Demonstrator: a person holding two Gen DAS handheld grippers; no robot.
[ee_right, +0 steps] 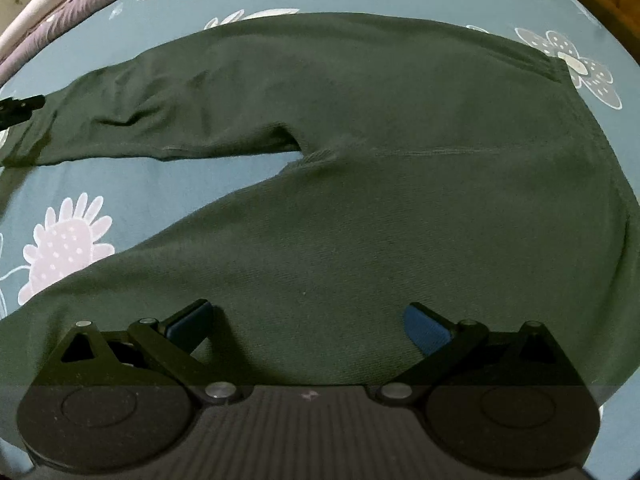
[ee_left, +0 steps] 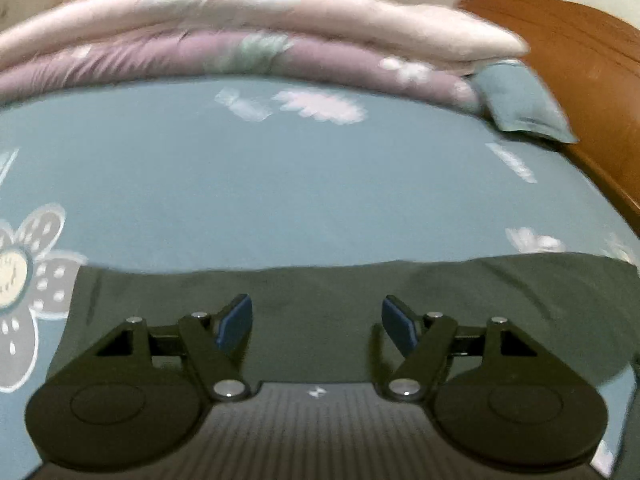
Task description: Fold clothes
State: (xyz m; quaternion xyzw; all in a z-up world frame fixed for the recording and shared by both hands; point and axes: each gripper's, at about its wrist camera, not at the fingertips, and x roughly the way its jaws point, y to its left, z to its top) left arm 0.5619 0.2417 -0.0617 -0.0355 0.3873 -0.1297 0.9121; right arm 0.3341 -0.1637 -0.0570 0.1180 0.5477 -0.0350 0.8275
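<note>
Blue-grey bed sheet [ee_right: 120, 184] with a pale flower print forms the work surface; a stack of folded quilts [ee_left: 240, 36] and an orange-brown headboard [ee_left: 580, 48] close the far side, seen only in the left wrist view. Dark green trousers [ee_right: 380, 160] lie spread flat on the sheet, both legs apart in a V and the waistband [ee_right: 560, 72] toward the right, a layout that exposes every edge for folding. This fits either a garment laid out for folding or one opened out again; no fold is visible.

Right gripper [ee_right: 308, 324] hovers over the near leg with jaws wide apart, holding nothing. Left gripper [ee_left: 316, 320] hovers over what appears to be the far leg's cuff end, likewise wide open and empty; its dark tip also appears at the left edge of the right wrist view.

Only the right wrist view shows the whole garment; the left shows just one straight cloth edge.
</note>
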